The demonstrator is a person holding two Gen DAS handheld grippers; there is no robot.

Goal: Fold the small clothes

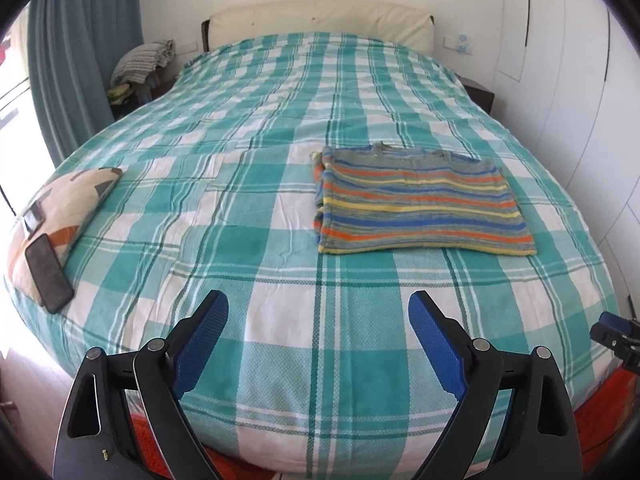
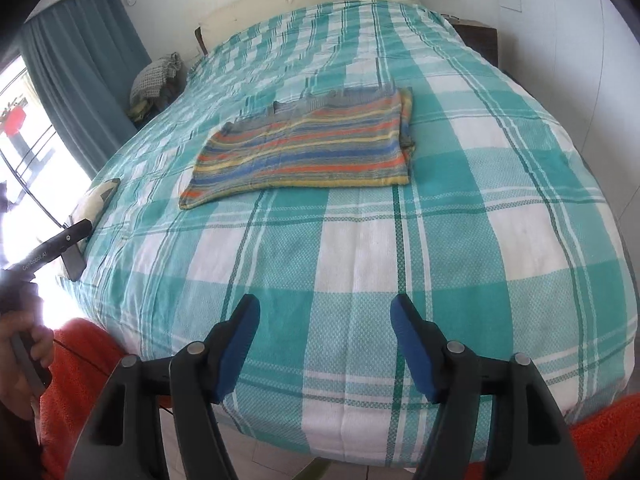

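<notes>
A small striped sweater (image 1: 420, 200) in orange, blue, yellow and grey lies flat on the teal plaid bedspread (image 1: 260, 208), with its left sleeve side folded in. It also shows in the right wrist view (image 2: 308, 144), on the bedspread (image 2: 400, 260). My left gripper (image 1: 318, 304) is open and empty, low over the foot of the bed, well short of the sweater. My right gripper (image 2: 324, 308) is open and empty, also over the foot of the bed. The right gripper's tip shows at the left wrist view's right edge (image 1: 614, 330).
A patterned pillow (image 1: 60, 208) with a dark phone (image 1: 48, 278) on it lies at the bed's left edge. A cream headboard (image 1: 320, 20) is at the far end. A nightstand with piled cloth (image 1: 140, 64) stands far left. Orange fabric (image 2: 80, 380) is below the bed's foot.
</notes>
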